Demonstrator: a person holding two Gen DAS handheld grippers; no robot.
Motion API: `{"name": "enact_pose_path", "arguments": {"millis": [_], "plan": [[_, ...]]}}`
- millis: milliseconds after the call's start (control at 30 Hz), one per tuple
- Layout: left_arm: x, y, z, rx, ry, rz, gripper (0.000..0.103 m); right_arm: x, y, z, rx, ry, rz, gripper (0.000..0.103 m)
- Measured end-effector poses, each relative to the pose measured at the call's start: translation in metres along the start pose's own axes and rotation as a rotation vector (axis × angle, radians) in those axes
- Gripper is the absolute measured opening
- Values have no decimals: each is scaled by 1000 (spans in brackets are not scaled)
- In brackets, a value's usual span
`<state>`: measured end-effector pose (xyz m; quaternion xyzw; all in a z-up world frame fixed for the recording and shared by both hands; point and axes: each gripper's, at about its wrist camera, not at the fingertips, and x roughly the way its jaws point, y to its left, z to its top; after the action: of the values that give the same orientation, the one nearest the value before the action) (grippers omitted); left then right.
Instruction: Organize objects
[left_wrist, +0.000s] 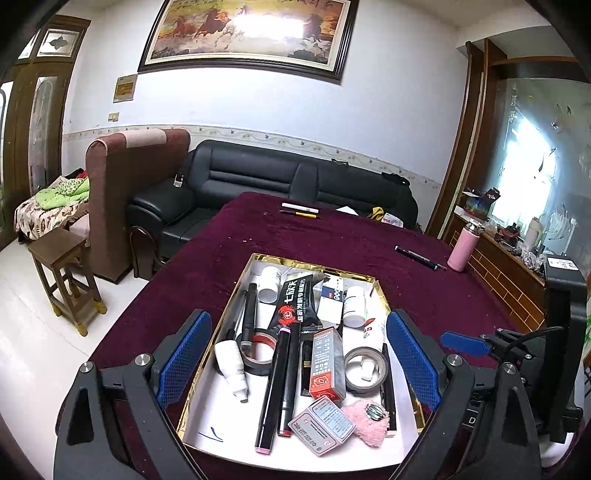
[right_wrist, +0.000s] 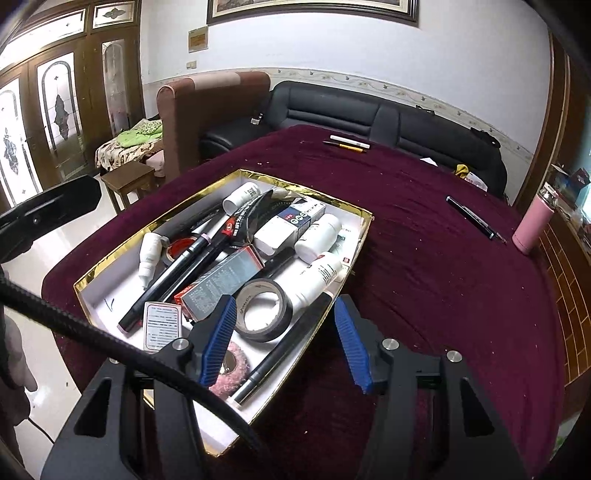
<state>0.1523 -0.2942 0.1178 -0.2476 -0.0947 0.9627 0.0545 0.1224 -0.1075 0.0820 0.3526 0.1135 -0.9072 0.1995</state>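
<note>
A gold-rimmed white box (left_wrist: 258, 259) (right_wrist: 364, 212) sits on the maroon tablecloth, filled with markers, tape rolls, small bottles and cartons. My left gripper (left_wrist: 297, 354) is open and empty, its blue pads straddling the box near its front. My right gripper (right_wrist: 286, 332) is open and empty over the box's near right corner, above a grey tape roll (right_wrist: 263, 309). Loose on the cloth are a black pen (left_wrist: 419, 257) (right_wrist: 474, 219) to the right, and a white marker (left_wrist: 300, 207) (right_wrist: 349, 140) with a yellow pen (left_wrist: 298, 213) (right_wrist: 343, 147) at the far edge.
A pink bottle (left_wrist: 463, 247) (right_wrist: 533, 225) stands at the table's right edge. A black sofa (left_wrist: 258, 173) and a brown armchair (left_wrist: 122, 184) lie beyond the table. A wooden stool (left_wrist: 66, 280) stands on the floor to the left. The right gripper shows in the left wrist view (left_wrist: 517, 354).
</note>
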Motion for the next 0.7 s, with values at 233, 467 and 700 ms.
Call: {"name": "enact_pose_path", "arguments": {"millis": [233, 467, 700], "plan": [[1, -4, -2, 8, 7, 7, 93, -2, -4, 0, 4, -16, -38, 55], [-7, -8, 0, 33, -51, 49, 93, -6, -11, -1, 17, -44, -67, 58], [-63, -16, 17, 90, -334, 276, 94, -8, -25, 2, 52, -66, -62, 59]]}}
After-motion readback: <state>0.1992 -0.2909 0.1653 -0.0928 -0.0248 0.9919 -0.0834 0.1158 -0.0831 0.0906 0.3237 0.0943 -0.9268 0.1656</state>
